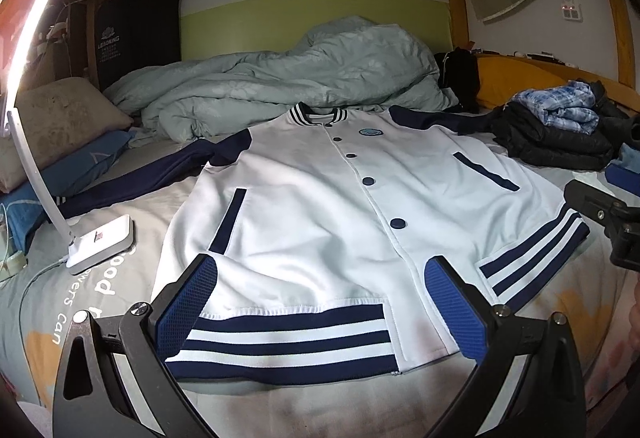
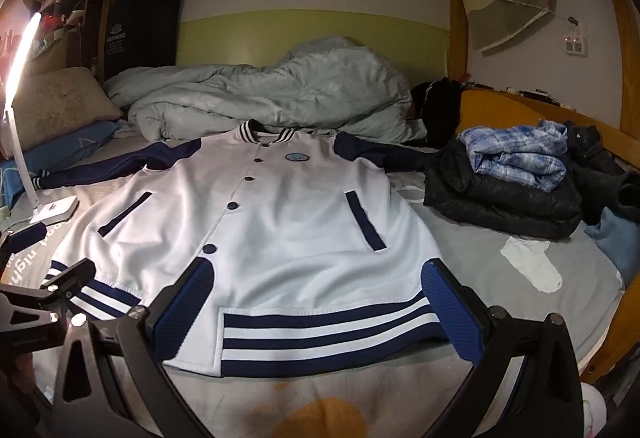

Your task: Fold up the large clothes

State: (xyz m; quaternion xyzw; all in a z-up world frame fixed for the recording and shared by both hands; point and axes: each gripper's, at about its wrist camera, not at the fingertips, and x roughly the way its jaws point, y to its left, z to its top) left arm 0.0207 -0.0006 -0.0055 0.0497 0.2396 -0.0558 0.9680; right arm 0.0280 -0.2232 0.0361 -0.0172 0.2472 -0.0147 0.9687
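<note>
A white baseball jacket [image 1: 320, 206] [image 2: 288, 222] with navy sleeves, navy buttons and a navy-striped hem lies flat and buttoned on the bed, collar away from me. Both sleeves stretch out sideways. My left gripper [image 1: 320, 302] hovers open just over the left half of the striped hem, blue pads wide apart, nothing between them. My right gripper [image 2: 320, 302] hangs open over the right half of the hem. Each gripper shows at the edge of the other's view: the right one [image 1: 608, 222], the left one [image 2: 44, 290].
A lit white desk lamp [image 1: 100, 242] stands on the bed left of the jacket. A crumpled pale green duvet [image 1: 288, 78] lies beyond the collar. Folded dark and blue plaid clothes [image 2: 516, 174] are stacked at the right. Pillows [image 1: 60, 126] lie at the far left. A white sock [image 2: 532, 266] lies right of the jacket.
</note>
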